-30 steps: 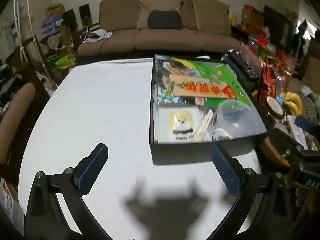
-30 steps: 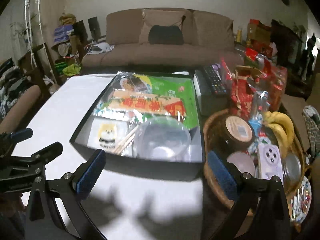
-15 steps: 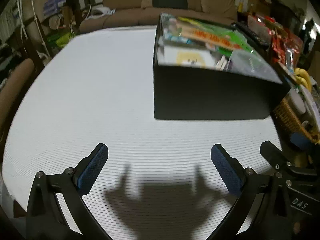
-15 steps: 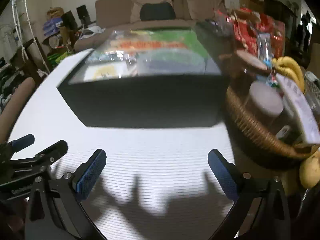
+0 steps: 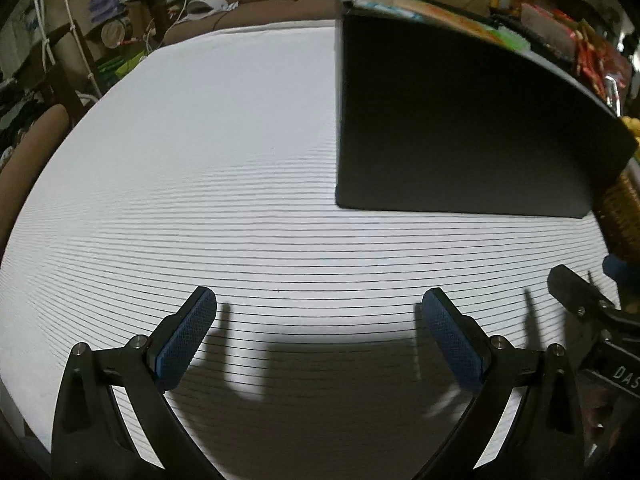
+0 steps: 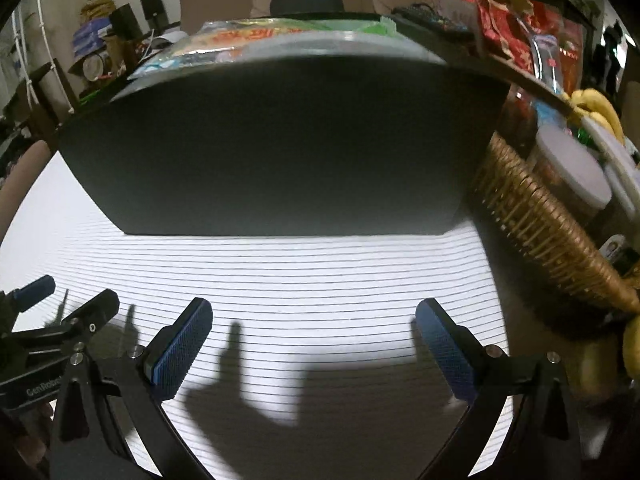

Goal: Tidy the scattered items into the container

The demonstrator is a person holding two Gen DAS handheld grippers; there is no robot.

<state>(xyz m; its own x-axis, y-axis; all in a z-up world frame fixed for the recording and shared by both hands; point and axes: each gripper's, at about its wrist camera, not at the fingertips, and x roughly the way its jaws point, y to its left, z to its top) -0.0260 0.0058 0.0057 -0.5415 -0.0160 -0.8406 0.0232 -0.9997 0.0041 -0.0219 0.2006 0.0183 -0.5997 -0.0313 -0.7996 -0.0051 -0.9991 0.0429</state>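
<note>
Both grippers idling low over the table, jaws spread wide, nothing held.

The left gripper (image 5: 320,340) is sitting at the bottom of the left wrist frame, blue pads (image 5: 184,340) wide apart and casting a shadow on the white striped table (image 5: 200,160). The black container (image 5: 460,132) is standing in the upper right of that frame, packets (image 5: 420,4) showing above its rim. In the right wrist frame, the right gripper (image 6: 314,344) is facing the container's (image 6: 280,152) dark wall across the centre, with a wicker basket (image 6: 540,232) sitting just beside it at the right edge.
</note>
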